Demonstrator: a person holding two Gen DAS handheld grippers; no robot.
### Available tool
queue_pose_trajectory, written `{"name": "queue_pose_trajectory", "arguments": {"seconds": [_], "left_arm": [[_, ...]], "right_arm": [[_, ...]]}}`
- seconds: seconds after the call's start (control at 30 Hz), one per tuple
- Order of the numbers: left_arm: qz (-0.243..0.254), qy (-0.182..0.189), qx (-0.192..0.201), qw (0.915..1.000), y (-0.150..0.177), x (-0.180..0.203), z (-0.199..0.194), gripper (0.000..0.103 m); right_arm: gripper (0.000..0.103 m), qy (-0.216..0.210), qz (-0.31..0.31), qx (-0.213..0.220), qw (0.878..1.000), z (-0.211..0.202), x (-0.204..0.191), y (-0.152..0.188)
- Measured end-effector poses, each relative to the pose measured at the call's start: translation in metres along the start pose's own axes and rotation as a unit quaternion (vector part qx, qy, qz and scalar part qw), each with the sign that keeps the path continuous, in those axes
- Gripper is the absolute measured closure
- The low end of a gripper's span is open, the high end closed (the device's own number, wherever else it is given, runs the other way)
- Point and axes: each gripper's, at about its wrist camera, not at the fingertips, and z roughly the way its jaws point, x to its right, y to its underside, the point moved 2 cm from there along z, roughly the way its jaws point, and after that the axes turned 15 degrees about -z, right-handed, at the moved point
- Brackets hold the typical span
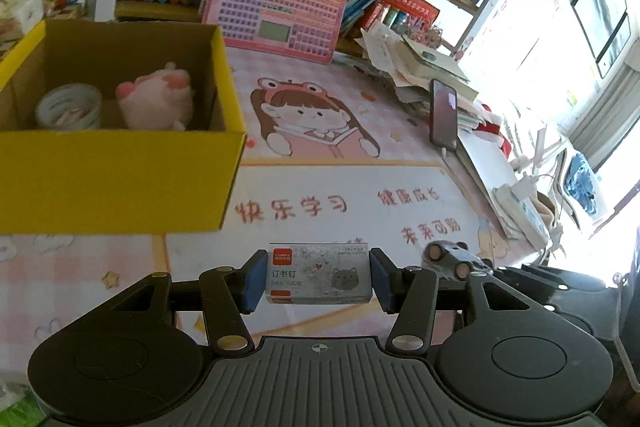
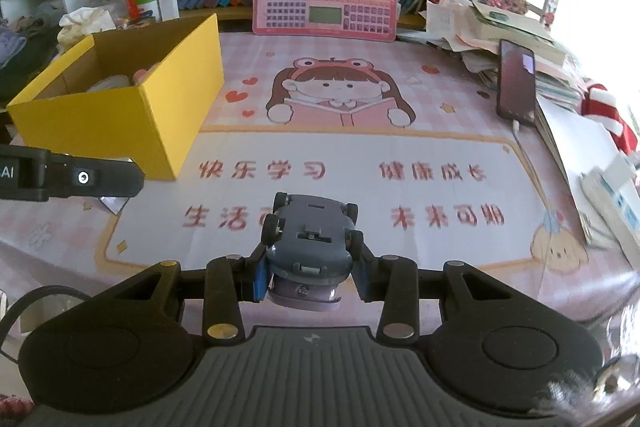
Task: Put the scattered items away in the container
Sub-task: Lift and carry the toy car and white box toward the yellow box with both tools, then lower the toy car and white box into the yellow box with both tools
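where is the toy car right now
The toy car is clamped upside down in the right hand-held gripper, held above the pink desk mat, to the right of the yellow box.

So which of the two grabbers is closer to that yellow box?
Left. The left gripper, clamping the staple box, sits just beside the yellow box; the right gripper, holding the toy car, is farther off.

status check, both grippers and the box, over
Left gripper shut on staple box. Right gripper shut on toy car. Yellow box open, tape roll and plush inside. Path clear.
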Motion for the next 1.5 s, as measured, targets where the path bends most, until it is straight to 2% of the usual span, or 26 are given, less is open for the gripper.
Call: {"name": "queue_pose_trajectory", "arguments": {"seconds": [0.23, 0.57, 0.77, 0.97, 1.23, 1.5], "left_arm": [[-0.004, -0.003, 0.004, 1.0000, 0.016, -0.012, -0.025, 0.051], [-0.034, -0.028, 0.030, 0.9986, 0.028, -0.042, -0.060, 0.051], [-0.059, -0.050, 0.061, 0.9952, 0.028, -0.067, -0.085, 0.051], [-0.082, -0.071, 0.107, 0.9884, 0.022, -0.087, -0.112, 0.051], [-0.086, -0.073, 0.164, 0.9800, -0.015, -0.093, -0.132, 0.051], [-0.079, -0.062, 0.195, 0.9756, -0.068, -0.086, -0.115, 0.051]], "right_arm": [[0.065, -0.005, 0.013, -0.003, 1.000, -0.015, -0.019, 0.014], [0.065, -0.045, -0.033, 0.009, 0.998, -0.022, -0.061, 0.008], [0.065, -0.074, -0.074, 0.027, 0.994, -0.021, -0.090, -0.005], [0.065, -0.100, -0.116, 0.063, 0.986, -0.021, -0.119, -0.028], [0.065, -0.119, -0.143, 0.120, 0.975, -0.021, -0.132, -0.076], [0.065, -0.119, -0.138, 0.165, 0.969, -0.001, -0.119, -0.136]]}}
